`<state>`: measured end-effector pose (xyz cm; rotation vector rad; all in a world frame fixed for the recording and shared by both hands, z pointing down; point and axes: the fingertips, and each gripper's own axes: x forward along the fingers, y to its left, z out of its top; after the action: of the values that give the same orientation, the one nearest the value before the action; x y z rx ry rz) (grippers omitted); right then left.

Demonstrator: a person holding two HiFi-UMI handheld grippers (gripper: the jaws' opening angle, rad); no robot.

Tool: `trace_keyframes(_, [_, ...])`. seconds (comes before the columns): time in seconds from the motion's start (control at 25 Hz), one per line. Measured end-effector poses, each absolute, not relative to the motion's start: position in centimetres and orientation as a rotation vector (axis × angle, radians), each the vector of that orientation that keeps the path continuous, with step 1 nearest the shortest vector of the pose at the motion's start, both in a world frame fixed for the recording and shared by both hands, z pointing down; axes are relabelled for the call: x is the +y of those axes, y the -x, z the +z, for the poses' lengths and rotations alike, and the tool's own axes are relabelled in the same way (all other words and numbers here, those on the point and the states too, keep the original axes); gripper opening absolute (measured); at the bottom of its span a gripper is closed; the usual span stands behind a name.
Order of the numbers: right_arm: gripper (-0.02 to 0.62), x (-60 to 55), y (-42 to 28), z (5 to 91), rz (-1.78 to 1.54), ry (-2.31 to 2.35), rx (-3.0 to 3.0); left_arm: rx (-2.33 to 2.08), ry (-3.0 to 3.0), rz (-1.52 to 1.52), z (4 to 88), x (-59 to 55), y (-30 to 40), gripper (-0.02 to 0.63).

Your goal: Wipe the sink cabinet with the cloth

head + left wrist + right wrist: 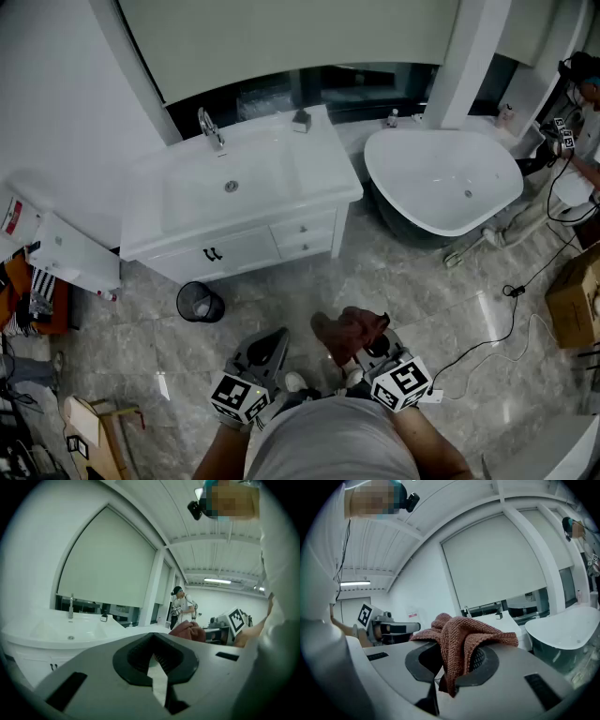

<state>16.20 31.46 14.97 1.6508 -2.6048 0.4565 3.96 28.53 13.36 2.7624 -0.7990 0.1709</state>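
The white sink cabinet [246, 246] stands against the far wall with a chrome tap [211, 127] and two drawers. It is also in the left gripper view [28, 641]. A reddish-brown cloth [349, 331] hangs bunched from my right gripper [361, 352], which is shut on it; up close the cloth [461, 637] drapes over the jaws of the right gripper [451, 670]. My left gripper [272, 349] is held beside it, low over the floor and well short of the cabinet. The left gripper [154, 663] has its jaws together and holds nothing.
A white bathtub [441, 183] stands right of the cabinet. A small black bin [199, 302] sits on the marble floor before the cabinet's left end. Cables [511, 309] and a cardboard box [577, 300] lie at right. Another person [181, 606] stands far off.
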Motion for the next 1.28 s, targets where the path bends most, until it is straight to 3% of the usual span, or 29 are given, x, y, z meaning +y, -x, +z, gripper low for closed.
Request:
trace_keyframes(0.88, [0.061, 27.1, -9.2, 18.8, 0.663, -1.657, -2.509, -0.770, -2.693, 0.259, 18.5, 25.5, 4.8, 0.011])
trace_keyframes(1.28, [0.061, 19.1, -13.2, 21.5, 0.809, -1.514, -2.557, -0.942, -2.570, 0.309, 20.4, 19.6, 1.9, 0.011])
